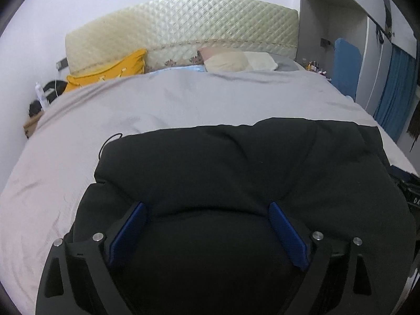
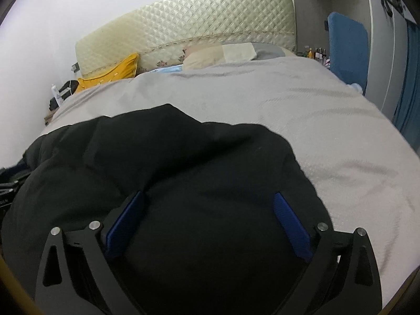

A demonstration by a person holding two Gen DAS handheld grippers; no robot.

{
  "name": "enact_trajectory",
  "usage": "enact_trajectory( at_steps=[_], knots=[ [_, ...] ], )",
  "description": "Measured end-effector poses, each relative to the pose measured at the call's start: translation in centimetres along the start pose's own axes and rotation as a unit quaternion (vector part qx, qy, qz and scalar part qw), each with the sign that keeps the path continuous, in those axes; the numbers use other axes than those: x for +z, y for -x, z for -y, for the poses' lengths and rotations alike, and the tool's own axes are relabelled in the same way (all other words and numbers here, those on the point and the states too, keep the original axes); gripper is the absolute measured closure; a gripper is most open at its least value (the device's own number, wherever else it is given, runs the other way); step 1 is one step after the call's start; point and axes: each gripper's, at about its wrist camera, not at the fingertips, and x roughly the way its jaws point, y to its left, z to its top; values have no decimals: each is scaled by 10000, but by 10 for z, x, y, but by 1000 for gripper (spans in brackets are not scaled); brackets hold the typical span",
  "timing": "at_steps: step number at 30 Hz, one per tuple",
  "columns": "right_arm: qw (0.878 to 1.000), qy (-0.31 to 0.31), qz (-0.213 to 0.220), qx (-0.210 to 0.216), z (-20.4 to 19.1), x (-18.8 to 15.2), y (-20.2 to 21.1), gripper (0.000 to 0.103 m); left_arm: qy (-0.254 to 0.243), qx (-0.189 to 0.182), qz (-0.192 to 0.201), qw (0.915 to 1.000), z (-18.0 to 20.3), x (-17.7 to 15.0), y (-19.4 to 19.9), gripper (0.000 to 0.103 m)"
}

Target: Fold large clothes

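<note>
A large black garment (image 1: pixel 236 162) lies bunched on the near part of a bed with a grey cover (image 1: pixel 131 110). My left gripper (image 1: pixel 207 207) is open, its blue pads (image 1: pixel 131 225) spread wide over the garment's near left part, with black cloth between and under them. In the right wrist view the same garment (image 2: pixel 157 152) fills the lower left. My right gripper (image 2: pixel 210 199) is open too, its blue pads (image 2: pixel 291 225) straddling the garment's near right part, close to its right edge on the grey cover (image 2: pixel 288 105).
A quilted cream headboard (image 1: pixel 183 26) stands at the far end with a yellow pillow (image 1: pixel 115 71) and pale pillows (image 1: pixel 236 60). A blue board (image 1: pixel 346 65) and blue curtain (image 1: pixel 393 92) are at the right. A bedside table with a bottle (image 1: pixel 40 94) is at the left.
</note>
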Motion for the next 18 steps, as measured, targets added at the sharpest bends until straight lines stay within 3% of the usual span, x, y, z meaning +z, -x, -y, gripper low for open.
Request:
enact_trajectory(
  at_steps=[6, 9, 18],
  knots=[
    [9999, -75, 41, -127, 0, -1, 9, 3, 67, 153, 64, 9998, 2, 1, 8, 8],
    [9993, -12, 233, -304, -4, 5, 29, 0, 258, 38, 222, 9994, 2, 10, 30, 8],
    [9927, -362, 1149, -71, -24, 46, 138, 0, 207, 134, 1331, 9908, 38, 43, 165, 8]
  ],
)
